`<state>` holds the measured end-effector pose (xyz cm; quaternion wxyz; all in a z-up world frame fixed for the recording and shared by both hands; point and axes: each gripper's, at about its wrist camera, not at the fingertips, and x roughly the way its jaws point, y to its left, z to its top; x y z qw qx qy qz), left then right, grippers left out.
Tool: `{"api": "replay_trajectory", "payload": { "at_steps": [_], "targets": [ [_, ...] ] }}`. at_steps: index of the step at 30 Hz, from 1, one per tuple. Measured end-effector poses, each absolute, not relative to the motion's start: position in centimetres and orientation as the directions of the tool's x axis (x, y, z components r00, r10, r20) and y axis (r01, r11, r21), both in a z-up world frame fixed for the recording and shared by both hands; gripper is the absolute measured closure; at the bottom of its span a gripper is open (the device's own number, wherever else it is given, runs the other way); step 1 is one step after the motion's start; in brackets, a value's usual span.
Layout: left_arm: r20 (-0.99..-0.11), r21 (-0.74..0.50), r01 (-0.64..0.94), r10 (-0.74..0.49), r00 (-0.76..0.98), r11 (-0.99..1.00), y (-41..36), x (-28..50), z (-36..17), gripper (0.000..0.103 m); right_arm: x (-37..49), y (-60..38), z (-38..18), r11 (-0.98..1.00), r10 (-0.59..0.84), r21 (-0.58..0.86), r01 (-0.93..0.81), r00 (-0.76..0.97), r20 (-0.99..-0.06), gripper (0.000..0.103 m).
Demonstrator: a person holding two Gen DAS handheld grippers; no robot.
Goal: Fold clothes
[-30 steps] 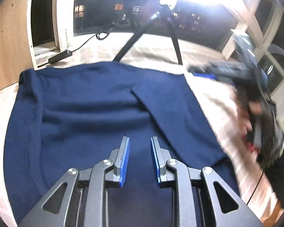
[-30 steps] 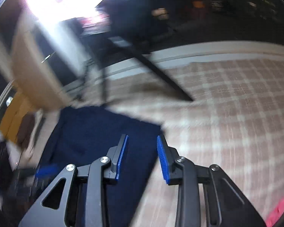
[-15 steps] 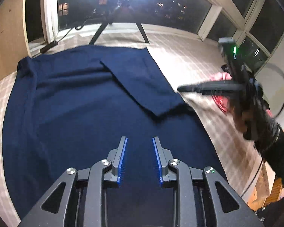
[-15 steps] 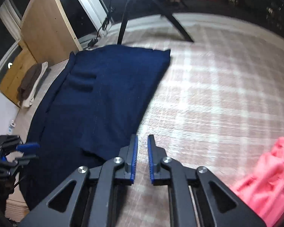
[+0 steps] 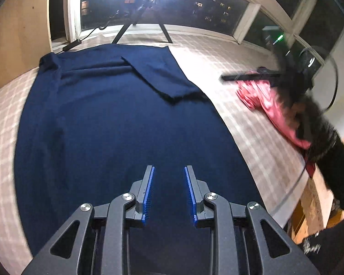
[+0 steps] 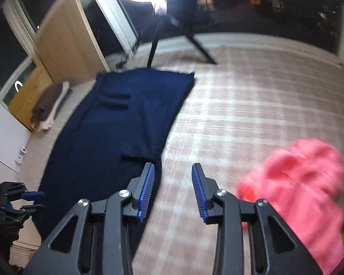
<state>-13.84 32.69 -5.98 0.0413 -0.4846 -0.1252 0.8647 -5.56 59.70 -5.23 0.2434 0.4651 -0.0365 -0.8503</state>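
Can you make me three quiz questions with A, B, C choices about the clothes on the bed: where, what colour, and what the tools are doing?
1. Where is the pink garment?
A. On top of the blue one
B. On the checked bed cover, apart from the blue one
C. On the floor

2. What colour is the big spread-out garment?
A. Dark blue
B. Green
C. White

3. What is the left tool holding?
A. The pink garment
B. A sleeve
C. Nothing; its jaws are apart

Answers:
1 B: bare checked cover shows between the two garments.
2 A: it is navy in both views.
3 C: the gap between its fingers is empty, with the blue cloth lying flat below.
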Motion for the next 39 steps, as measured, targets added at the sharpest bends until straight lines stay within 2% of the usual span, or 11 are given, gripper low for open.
{"api": "replay_trajectory", "payload": {
  "at_steps": [5,9,13,18,21,23,25,33,37,39],
  "targets": [
    [-0.815,-0.232,0.0,0.194,-0.547,-0.973,36.6,-8.2,-4.7,0.078,3.2,62.7,-4.4,-0.87,-0.48,0.338,0.358,-0.466,-0.743,0.069],
    [-0.801,-0.234,-0.075,0.236,-0.55,-0.969,41.7,-3.4,-5.6,0.078,9.7,65.1,-4.3,-0.87,-0.493,0.397,0.292,-0.484,-0.723,0.069],
    [-0.785,-0.216,-0.174,0.277,-0.555,-0.961,49.0,0.4,-7.3,0.078,14.1,66.8,-3.4,-0.887,-0.461,0.379,0.262,-0.502,-0.732,0.069],
    [-0.821,-0.095,-0.292,0.241,-0.518,-0.952,56.5,1.4,-9.3,0.077,17.6,68.9,-1.3,-0.88,-0.476,0.387,0.276,-0.515,-0.713,0.069],
    [-0.798,-0.201,-0.298,0.333,-0.502,-0.933,56.6,3.4,-8.6,0.077,19.4,72.2,0.2,-0.897,-0.434,0.383,0.22,-0.603,-0.67,0.068],
    [-0.791,-0.217,-0.275,0.334,-0.513,-0.937,55.8,3.7,-7.9,0.077,19.9,73.3,0.3,-0.914,-0.389,0.363,0.18,-0.639,-0.664,0.066],
    [-0.797,-0.161,-0.256,0.278,-0.537,-0.953,55.8,3.1,-7.9,0.077,20.0,73.1,-0.2,-0.939,-0.333,0.307,0.158,-0.648,-0.685,0.066],
    [-0.802,0.117,-0.282,0.077,-0.592,-0.952,60.7,-1.1,-12.0,0.077,18.0,70.3,-2.3,-0.925,-0.378,0.315,0.213,-0.585,-0.717,0.066],
    [-0.791,0.153,-0.286,0.056,-0.609,-0.946,61.1,-1.7,-12.2,0.076,16.6,69.6,-2.0,-0.929,-0.371,0.29,0.232,-0.574,-0.73,0.066],
    [-0.787,0.139,-0.299,0.078,-0.612,-0.944,60.9,-1.7,-12.1,0.081,15.6,69.1,-1.7,-0.927,-0.374,0.283,0.244,-0.57,-0.732,0.065]
  ]
}}
